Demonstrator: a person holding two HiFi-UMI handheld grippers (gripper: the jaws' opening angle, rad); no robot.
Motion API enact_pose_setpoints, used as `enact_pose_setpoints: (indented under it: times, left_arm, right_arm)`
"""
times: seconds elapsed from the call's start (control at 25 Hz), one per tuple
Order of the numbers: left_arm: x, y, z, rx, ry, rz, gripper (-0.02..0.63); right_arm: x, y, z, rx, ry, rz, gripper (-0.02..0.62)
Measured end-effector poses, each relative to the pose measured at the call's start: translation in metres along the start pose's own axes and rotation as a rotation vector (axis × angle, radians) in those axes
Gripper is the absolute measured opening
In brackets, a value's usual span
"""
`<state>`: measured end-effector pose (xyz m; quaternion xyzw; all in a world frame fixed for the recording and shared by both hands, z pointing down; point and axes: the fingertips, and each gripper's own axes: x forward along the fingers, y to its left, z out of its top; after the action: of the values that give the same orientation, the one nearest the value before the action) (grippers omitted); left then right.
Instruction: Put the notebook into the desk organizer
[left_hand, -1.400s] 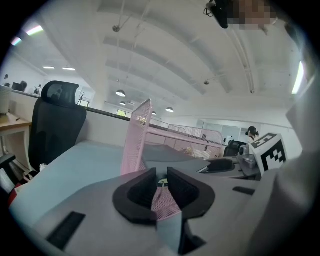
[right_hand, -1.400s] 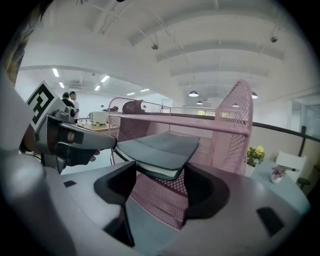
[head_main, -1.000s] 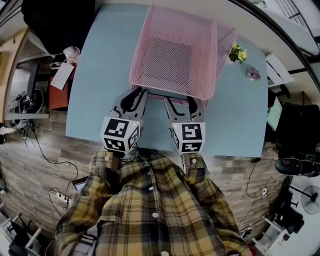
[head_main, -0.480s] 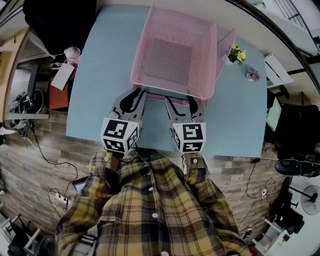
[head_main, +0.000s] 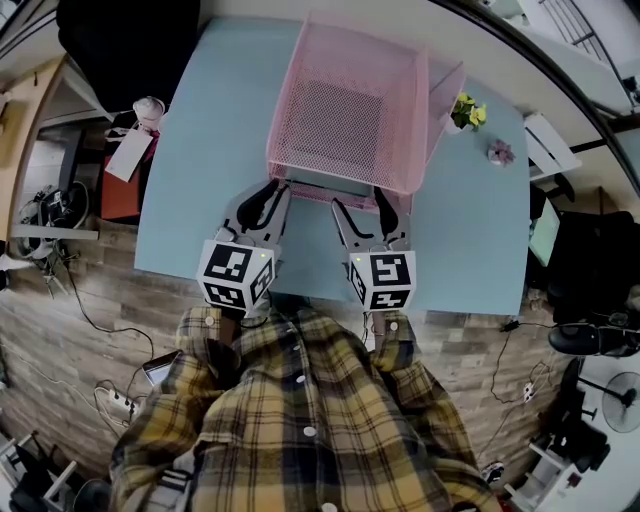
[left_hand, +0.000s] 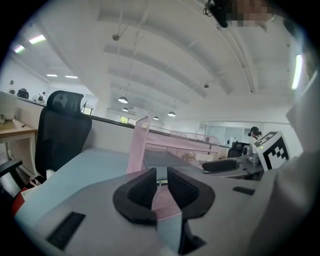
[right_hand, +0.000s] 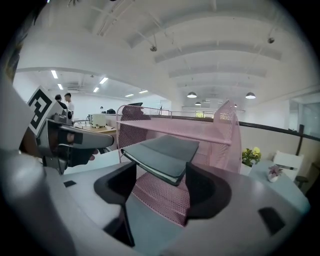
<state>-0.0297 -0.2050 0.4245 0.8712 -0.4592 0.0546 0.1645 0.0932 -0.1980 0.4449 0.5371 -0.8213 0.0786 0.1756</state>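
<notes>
Hiding notebook (right_hand: 165, 150) overhead, organizer (head_main: 345, 110) is pinched by left tool (left_hand: 161, 176); right tool (right_hand: 160, 170) clamps notebook.

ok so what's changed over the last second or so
In both gripper views the pink organizer looks farther off. Its top shelf is smaller, and its corner post is shorter and less tilted. Whether it slid or the grippers backed off is unclear. Unchanged: the left gripper stays clamped on the organizer's mesh edge, and the notebook stays between the right gripper's spread jaws, under the shelf.
</notes>
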Motion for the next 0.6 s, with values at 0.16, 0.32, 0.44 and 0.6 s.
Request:
enact_pose_setpoints:
  times: [0.16, 0.32, 0.44, 0.6]
  left_arm:
    - [-0.013, -0.006, 0.009, 0.017, -0.022, -0.005, 0.055]
    - [-0.025, -0.015, 0.017, 0.037, -0.042, -0.015, 0.055]
    - [-0.035, -0.022, 0.022, 0.052, -0.055, -0.025, 0.055]
    - [-0.047, -0.035, 0.03, 0.074, -0.065, -0.05, 0.057]
  right_arm:
    - [-0.015, 0.0, 0.01, 0.011, -0.033, -0.007, 0.293]
    - [-0.032, -0.002, 0.017, 0.033, -0.062, -0.005, 0.293]
    - [-0.045, -0.001, 0.023, 0.051, -0.082, 0.014, 0.291]
    - [-0.063, 0.0, 0.031, 0.072, -0.105, 0.042, 0.29]
